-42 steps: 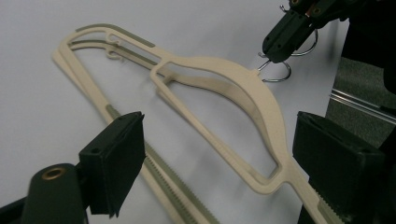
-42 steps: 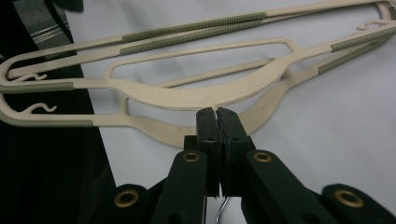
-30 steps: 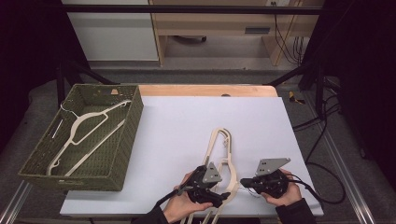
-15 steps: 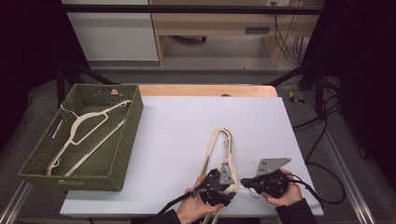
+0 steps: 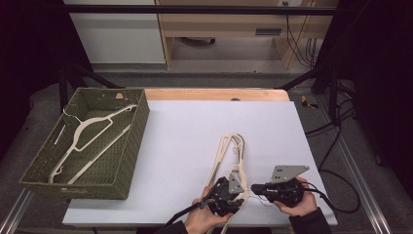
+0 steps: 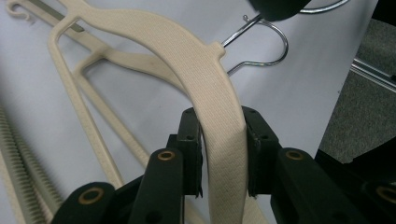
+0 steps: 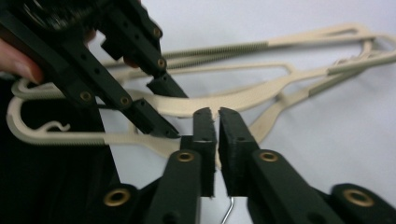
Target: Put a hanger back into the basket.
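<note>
Several cream plastic hangers (image 5: 233, 151) lie stacked on the white table, near its front edge. My left gripper (image 5: 237, 194) is shut on the curved shoulder of the top hanger (image 6: 187, 51), just below its neck; the jaws (image 6: 219, 114) press on both sides of the arm. My right gripper (image 5: 255, 187) sits close to the right of it. Its jaws (image 7: 215, 114) are nearly together on the thin metal hook (image 6: 268, 46) of that hanger, and a bit of wire shows below them. In the right gripper view, the left gripper (image 7: 168, 109) comes in from the upper left.
A green woven basket (image 5: 131, 146) stands at the table's left with one cream hanger (image 5: 87, 129) inside. The table's front edge (image 5: 146, 222) runs right under both hands. A wooden strip (image 5: 214, 94) runs along the far edge.
My left gripper has moved right along the hanger toward the right gripper and now grips the shoulder near the neck. The right hand has stayed in place.
</note>
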`<state>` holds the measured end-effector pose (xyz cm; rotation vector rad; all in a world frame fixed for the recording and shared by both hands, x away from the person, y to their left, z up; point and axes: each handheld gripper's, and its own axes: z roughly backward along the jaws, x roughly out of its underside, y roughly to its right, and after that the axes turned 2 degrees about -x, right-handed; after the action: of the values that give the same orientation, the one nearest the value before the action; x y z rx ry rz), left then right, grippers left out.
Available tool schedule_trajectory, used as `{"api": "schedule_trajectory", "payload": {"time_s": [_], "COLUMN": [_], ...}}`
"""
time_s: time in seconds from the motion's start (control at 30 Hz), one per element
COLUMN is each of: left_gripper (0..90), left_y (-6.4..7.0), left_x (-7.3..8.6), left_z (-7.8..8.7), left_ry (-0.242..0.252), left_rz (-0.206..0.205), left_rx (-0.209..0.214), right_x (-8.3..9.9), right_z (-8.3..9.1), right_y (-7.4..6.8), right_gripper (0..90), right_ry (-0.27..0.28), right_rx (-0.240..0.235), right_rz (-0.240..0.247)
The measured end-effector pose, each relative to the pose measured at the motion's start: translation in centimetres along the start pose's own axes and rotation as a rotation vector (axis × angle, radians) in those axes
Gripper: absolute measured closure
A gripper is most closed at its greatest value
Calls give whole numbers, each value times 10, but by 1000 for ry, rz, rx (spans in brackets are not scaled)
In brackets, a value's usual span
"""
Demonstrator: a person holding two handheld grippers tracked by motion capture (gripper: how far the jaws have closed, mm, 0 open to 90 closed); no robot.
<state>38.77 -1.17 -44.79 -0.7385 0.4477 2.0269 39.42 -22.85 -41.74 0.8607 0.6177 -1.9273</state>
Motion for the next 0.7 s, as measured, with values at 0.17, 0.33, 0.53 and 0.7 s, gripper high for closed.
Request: {"api": "schedule_trajectory", "payload": {"time_s": [0.17,0.33,0.53,0.7], "left_gripper": [725,735,749,758], "left_y": [-3,-9,-19,-28], "left_x": [1,4,13,20], "left_z": [9,25,49,64], "left_ry": [9,38,58,61], "left_rz": [24,45,63,81], "left_rx": [-6,-31,-53,-65], "right_x": [-2,-1,4,5], "right_z": [25,42,45,44], "right_y": [2,5,10,11], "right_gripper": [676,497,337,180], "right_ry": [209,327,382,391], "right_rx": [19,104,188,247], "right_rz": [-35,-83,-155,-184]}}
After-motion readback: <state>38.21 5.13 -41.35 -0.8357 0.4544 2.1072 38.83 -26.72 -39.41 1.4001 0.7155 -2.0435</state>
